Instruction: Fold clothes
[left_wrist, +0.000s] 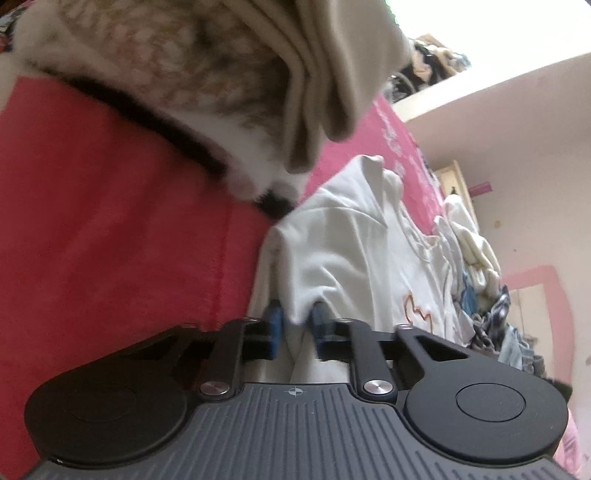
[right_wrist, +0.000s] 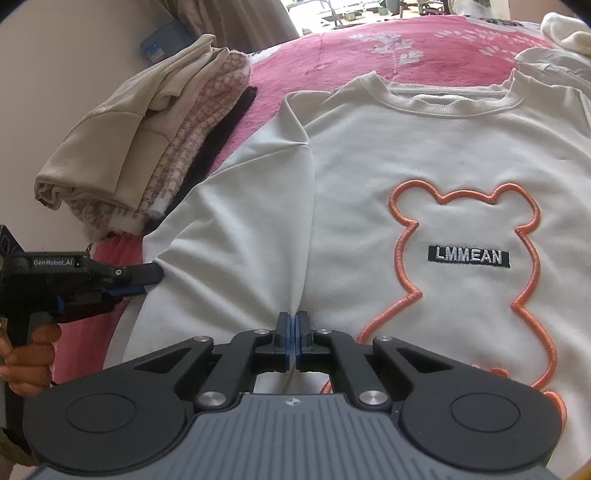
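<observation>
Pink bedspread (right_wrist: 332, 51) underlies sweatshirt (right_wrist: 406, 155); both fingers (right_wrist: 303, 325) pinch it.

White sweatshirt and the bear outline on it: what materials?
White sweatshirt: looks like matte cotton-type fleece knit, given its soft folds and ribbed collar. Bear outline: seems raised orange embroidery or cord, with a slight sheen and stitched texture. Fibre content cannot be told.

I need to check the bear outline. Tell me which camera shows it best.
The right wrist view: the orange bear outline fills the sweatshirt front, nearly whole, label readable. The left wrist view shows only a small foreshortened piece of it.
</observation>
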